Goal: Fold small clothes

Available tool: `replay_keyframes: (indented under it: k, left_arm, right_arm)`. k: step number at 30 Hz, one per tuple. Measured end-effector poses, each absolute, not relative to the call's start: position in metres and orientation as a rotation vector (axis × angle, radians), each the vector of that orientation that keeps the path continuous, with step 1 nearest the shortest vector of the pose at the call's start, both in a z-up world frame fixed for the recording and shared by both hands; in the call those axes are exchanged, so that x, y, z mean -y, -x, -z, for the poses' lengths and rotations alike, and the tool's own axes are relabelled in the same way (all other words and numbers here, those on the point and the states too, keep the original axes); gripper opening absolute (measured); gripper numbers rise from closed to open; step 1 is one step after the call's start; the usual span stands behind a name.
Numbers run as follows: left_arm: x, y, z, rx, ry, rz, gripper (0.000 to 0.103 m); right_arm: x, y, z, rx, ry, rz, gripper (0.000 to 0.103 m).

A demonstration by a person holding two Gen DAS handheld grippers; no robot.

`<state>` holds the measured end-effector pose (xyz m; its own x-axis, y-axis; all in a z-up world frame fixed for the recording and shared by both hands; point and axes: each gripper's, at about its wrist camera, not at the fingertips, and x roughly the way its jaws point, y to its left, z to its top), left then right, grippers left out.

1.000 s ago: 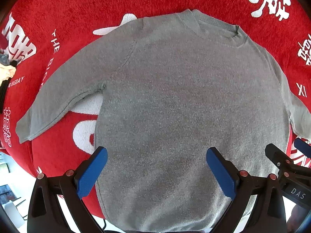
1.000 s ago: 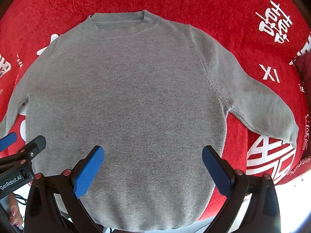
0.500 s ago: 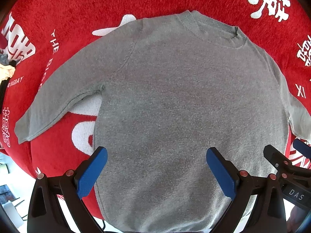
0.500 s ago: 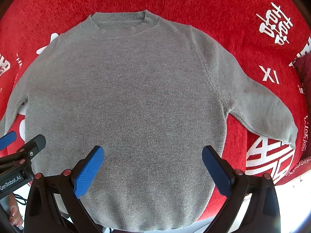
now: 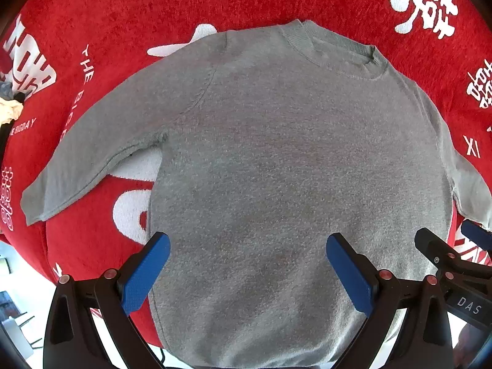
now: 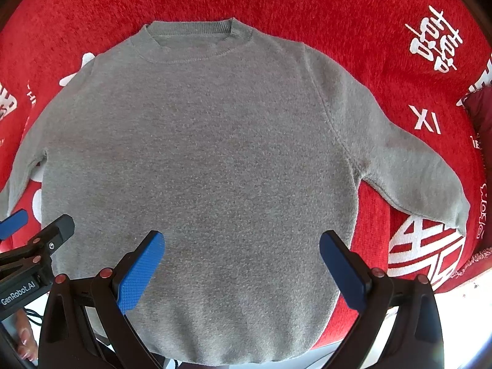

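A small grey sweater [image 5: 292,160] lies flat and face up on a red cloth, collar away from me, both sleeves spread out to the sides; it also shows in the right wrist view [image 6: 200,153]. My left gripper [image 5: 247,261] hovers open and empty above the sweater's lower left part. My right gripper [image 6: 241,261] hovers open and empty above its lower right part. The right gripper's tip shows at the right edge of the left wrist view [image 5: 446,255]. The left gripper's tip shows at the left edge of the right wrist view [image 6: 46,240].
The red cloth [image 5: 153,9] with white characters covers the surface and drops off at its near edge [image 6: 446,283]. A dark red cushion [image 6: 479,107] sits at the far right. Some crumpled clothes [image 5: 9,104] lie at the far left.
Both grippers have shifted very slightly; the sweater lies unchanged and both stay open.
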<state>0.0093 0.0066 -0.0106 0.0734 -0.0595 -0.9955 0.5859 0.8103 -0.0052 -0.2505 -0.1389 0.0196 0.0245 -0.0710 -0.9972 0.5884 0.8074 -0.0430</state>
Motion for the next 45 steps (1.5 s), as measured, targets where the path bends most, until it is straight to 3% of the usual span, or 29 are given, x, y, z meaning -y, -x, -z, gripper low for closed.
replay_keyframes:
  k: [22,31,45]
  left_arm:
    - [-0.053,-0.032,0.004,-1.434,-0.218,0.534,0.102]
    - [-0.157,-0.094,0.009,-1.407,0.174,0.446,0.102]
    - [-0.330,-0.169,0.078,-1.284,0.808,0.222,0.102]
  right_arm:
    - [0.111,0.227,-0.026,-1.447,-0.435,0.439,0.101]
    - [0.064,0.185,-0.024,-1.440,-0.426,0.313,0.101]
    - [-0.017,0.131,-0.003,-1.441,-0.399,0.103,0.101]
